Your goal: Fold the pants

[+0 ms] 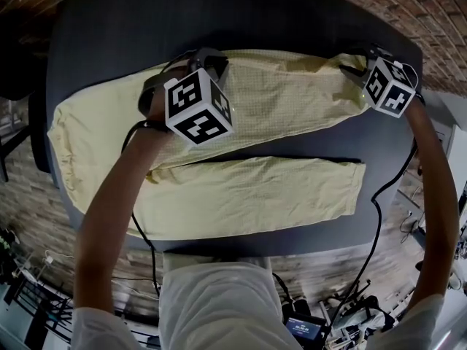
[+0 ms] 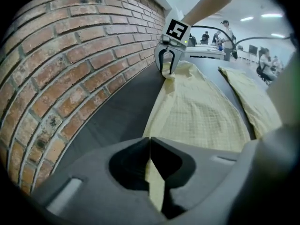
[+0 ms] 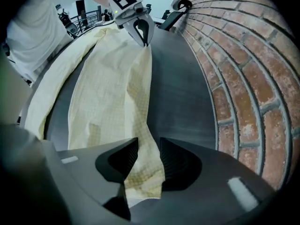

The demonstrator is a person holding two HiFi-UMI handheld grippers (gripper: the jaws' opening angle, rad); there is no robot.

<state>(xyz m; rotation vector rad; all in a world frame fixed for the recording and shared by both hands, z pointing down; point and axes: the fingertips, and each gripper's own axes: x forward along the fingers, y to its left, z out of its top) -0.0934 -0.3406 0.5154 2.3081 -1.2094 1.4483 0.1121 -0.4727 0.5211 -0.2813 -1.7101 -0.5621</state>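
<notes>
Pale yellow checked pants (image 1: 292, 104) lie flat on a dark table (image 1: 109, 35), waist at the left and both legs running right. My left gripper (image 1: 210, 63) sits at the far edge of the far leg, about halfway along it. In the left gripper view its jaws (image 2: 149, 142) are shut on a fold of that edge. My right gripper (image 1: 363, 65) is at the far leg's hem corner. In its own view the right gripper (image 3: 149, 149) stands open, with the hem cloth (image 3: 140, 172) lying loose between the jaws. The near leg (image 1: 255, 199) lies untouched.
A brick wall (image 2: 70, 55) runs along the table's far edge, close behind both grippers. A bare strip of table (image 3: 183, 93) separates the pants from the wall. Cables (image 1: 379, 217) hang off the table's right front. Several people stand in the distant background (image 2: 225, 32).
</notes>
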